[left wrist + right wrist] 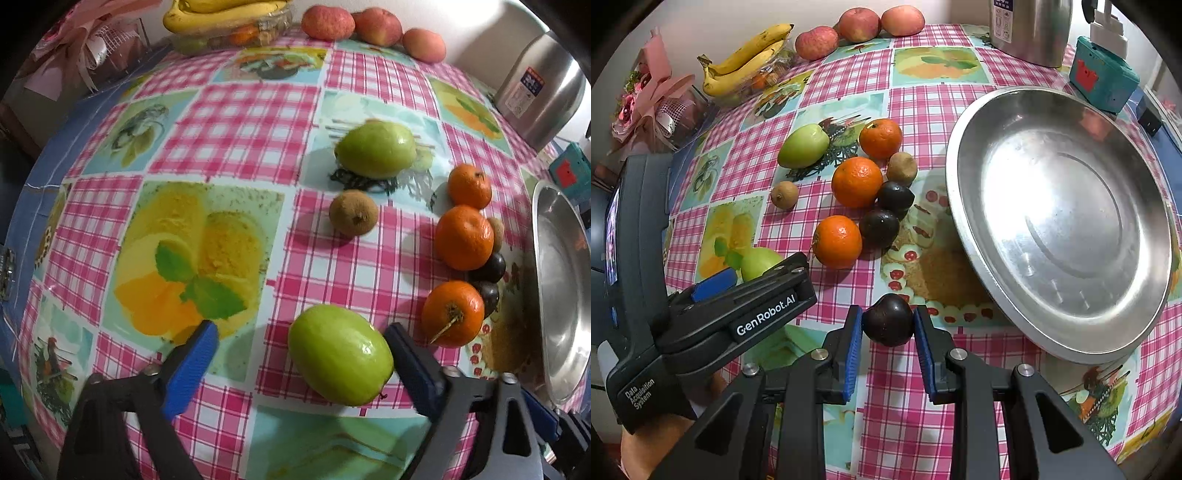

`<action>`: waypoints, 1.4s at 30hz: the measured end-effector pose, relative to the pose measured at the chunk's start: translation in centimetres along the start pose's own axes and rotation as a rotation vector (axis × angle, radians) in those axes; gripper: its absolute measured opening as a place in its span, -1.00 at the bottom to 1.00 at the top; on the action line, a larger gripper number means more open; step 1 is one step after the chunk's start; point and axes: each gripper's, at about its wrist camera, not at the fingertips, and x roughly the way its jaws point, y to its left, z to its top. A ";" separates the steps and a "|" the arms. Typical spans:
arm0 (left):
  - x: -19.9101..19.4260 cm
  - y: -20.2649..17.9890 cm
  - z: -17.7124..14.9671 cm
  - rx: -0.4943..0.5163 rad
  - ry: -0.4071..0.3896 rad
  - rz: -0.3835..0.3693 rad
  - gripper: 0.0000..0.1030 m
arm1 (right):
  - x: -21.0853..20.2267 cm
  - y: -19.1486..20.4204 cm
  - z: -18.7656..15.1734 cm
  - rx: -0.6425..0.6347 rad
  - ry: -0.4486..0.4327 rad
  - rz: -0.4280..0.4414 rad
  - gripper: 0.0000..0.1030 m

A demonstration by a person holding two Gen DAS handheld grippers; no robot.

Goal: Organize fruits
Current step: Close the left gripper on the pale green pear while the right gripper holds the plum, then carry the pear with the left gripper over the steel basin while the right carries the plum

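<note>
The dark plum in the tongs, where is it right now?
In the right wrist view the dark plum sits pinched between the right tongs, low in the middle, just left of the big metal plate.

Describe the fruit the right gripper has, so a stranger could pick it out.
Start at the big steel plate; just off its near-left rim, the right gripper is shut on a dark plum. Two similar dark plums sit farther back beside the oranges; this is the only one between blue pads.
</note>
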 end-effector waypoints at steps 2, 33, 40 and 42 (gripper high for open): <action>0.0 -0.2 -0.2 0.007 0.000 0.004 0.88 | 0.0 0.0 0.0 -0.001 0.000 -0.001 -0.43; -4.3 1.5 -0.3 -0.083 -0.059 -0.123 -0.07 | -1.0 0.2 0.3 -0.006 -0.057 0.023 -0.44; -6.5 1.2 0.4 -0.087 -0.119 -0.131 -0.07 | -2.4 -0.6 0.9 0.008 -0.123 -0.018 -0.44; -6.8 1.0 0.4 -0.081 -0.122 -0.125 -0.07 | -2.6 -1.1 1.2 0.019 -0.134 -0.032 -0.44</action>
